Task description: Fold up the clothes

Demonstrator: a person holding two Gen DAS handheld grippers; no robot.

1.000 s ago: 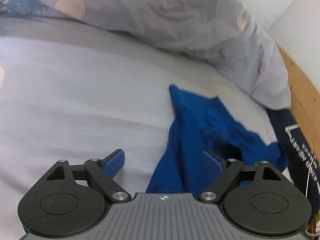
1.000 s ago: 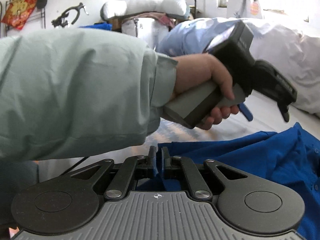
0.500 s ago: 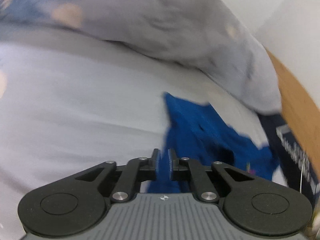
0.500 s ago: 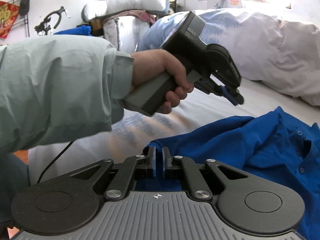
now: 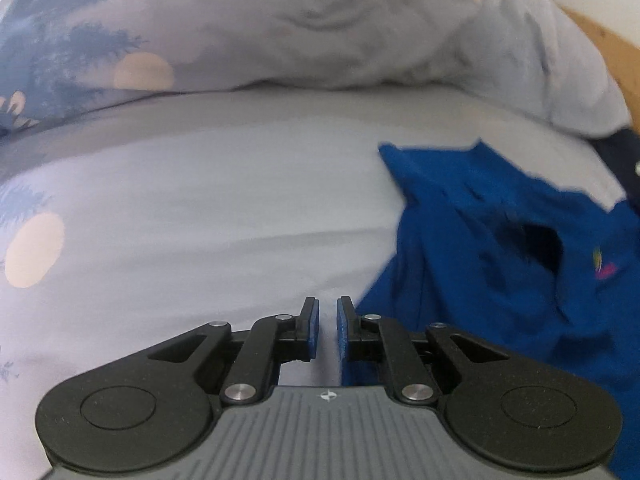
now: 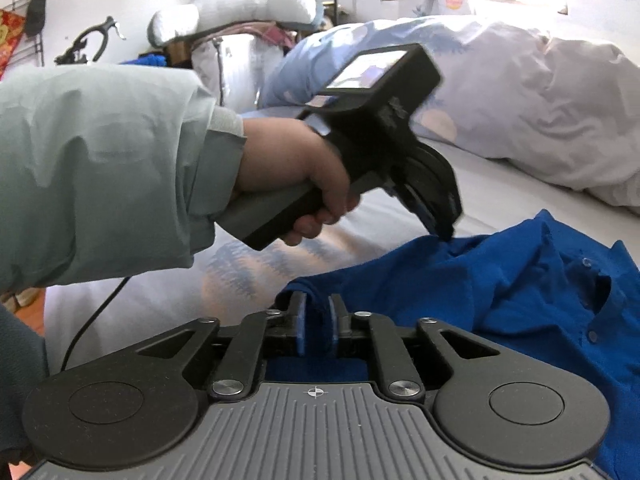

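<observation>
A crumpled blue polo shirt [image 5: 480, 260] lies on the pale bed sheet [image 5: 200, 220], to the right of my left gripper [image 5: 324, 328]. That gripper's jaws are opening from a narrow gap, and only sheet shows between the pads. In the right wrist view a person's hand [image 6: 292, 168] holds the left gripper [image 6: 440, 224], whose tips touch the upper edge of the shirt [image 6: 500, 300]. My right gripper [image 6: 318, 320] is at the shirt's near left edge. Its jaws are opening with a fold of blue cloth standing loosely between them.
A bunched white and blue duvet [image 5: 320, 20] fills the far side of the bed. A wooden bed frame [image 5: 600, 40] and a dark garment [image 5: 624, 160] sit at the right. A pale green sleeve [image 6: 100, 160] and a black cable [image 6: 96, 320] are on the left.
My left jaws went from wide open to a narrow gap, and that gripper rolled and dropped onto the shirt's edge. My right jaws parted from their tight pinch on the shirt's edge.
</observation>
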